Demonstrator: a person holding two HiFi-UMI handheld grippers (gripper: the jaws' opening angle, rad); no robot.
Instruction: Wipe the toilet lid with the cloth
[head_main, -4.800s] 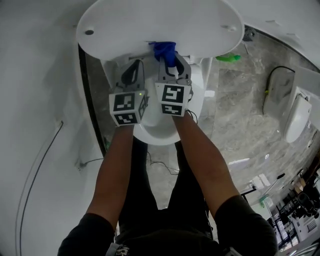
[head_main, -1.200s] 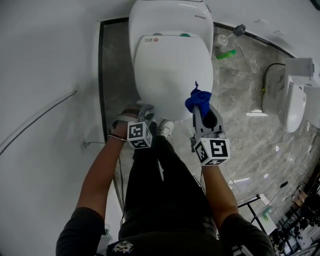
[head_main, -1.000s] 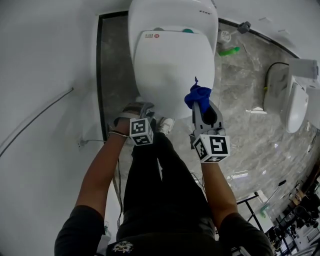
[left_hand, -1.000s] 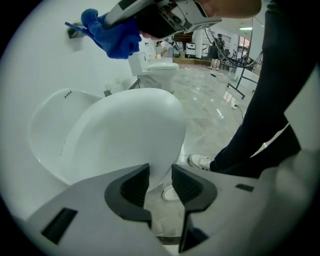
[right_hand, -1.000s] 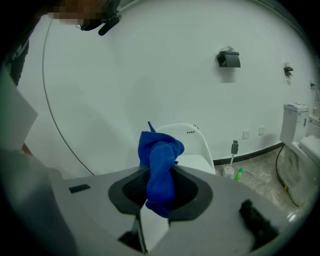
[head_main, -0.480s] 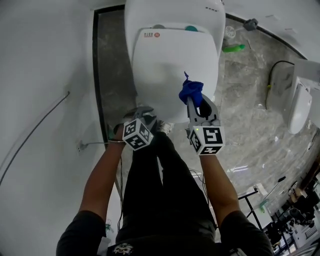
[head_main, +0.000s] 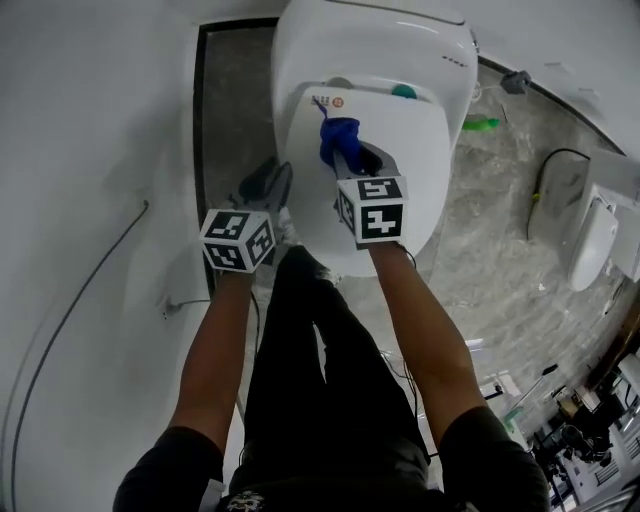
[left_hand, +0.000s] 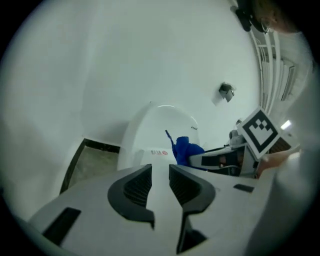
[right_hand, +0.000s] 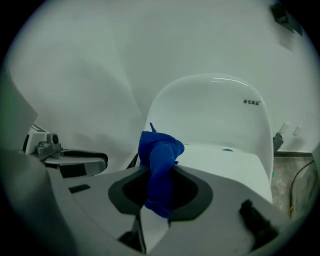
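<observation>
The white toilet lid (head_main: 405, 165) is down, below the tank (head_main: 375, 45). My right gripper (head_main: 345, 152) is shut on a bunched blue cloth (head_main: 337, 135), which hangs over the rear left part of the lid; I cannot tell if it touches. The right gripper view shows the cloth (right_hand: 160, 150) pinched between the dark pads, with the lid (right_hand: 227, 162) beyond. Left of the lid's edge, my left gripper (head_main: 270, 183) points at the toilet. Its jaws (left_hand: 160, 172) have just been closing; a narrow gap remains with nothing in it.
A green object (head_main: 481, 123) lies on the marble floor right of the toilet. Another white fixture (head_main: 590, 235) stands at the far right. A white wall with a thin cable (head_main: 60, 310) runs along the left. The person's black-trousered legs (head_main: 320, 350) stand before the bowl.
Both grippers moved toward the toilet's back. The right one carried the cloth from the lid's front edge to its rear left part. The left one rolled and rose beside the lid.
</observation>
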